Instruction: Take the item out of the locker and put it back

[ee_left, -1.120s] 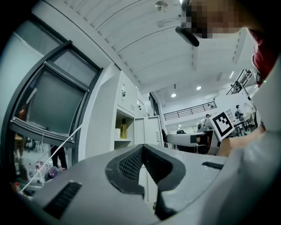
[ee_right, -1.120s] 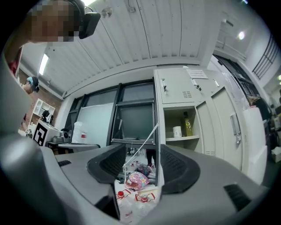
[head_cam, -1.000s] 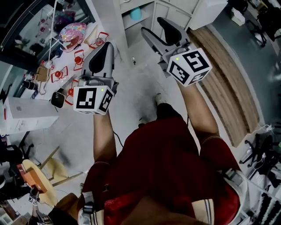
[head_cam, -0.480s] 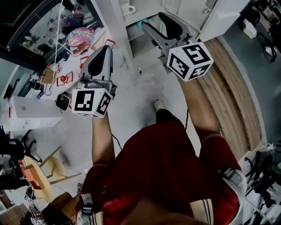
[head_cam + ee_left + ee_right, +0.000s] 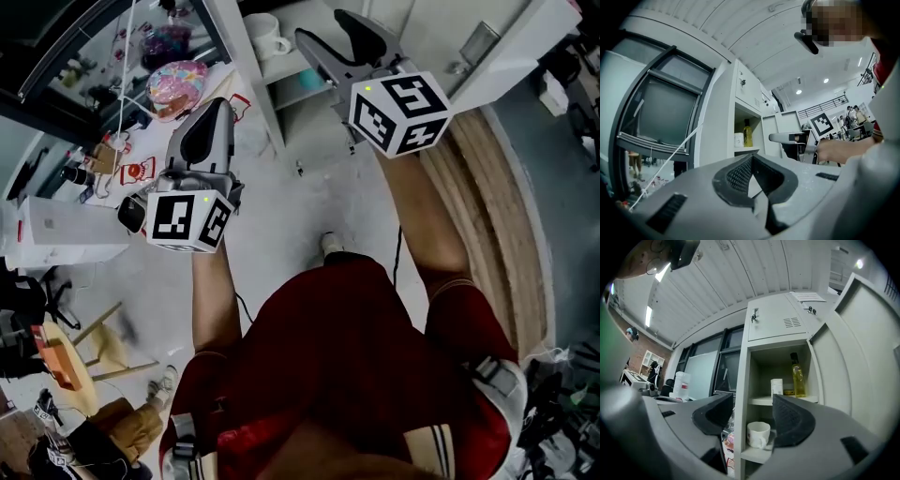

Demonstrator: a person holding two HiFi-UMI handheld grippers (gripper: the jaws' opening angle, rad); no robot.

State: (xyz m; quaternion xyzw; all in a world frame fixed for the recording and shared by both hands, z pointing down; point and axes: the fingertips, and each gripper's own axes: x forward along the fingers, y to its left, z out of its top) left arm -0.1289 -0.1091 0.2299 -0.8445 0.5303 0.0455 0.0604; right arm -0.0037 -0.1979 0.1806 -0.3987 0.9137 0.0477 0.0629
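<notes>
Both arms out in front, the left forearm (image 5: pixel 214 300) and right forearm (image 5: pixel 422 216) bare. The left gripper (image 5: pixel 216 112) sits nearer the body, jaws together, tips meeting. The right gripper (image 5: pixel 323 30) reaches further forward, jaws apart. Grippers well apart, roughly parallel; marker cubes face up.

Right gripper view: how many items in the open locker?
3: white mug on the lower shelf; white canister and yellow bottle above. More may be hidden.
</notes>
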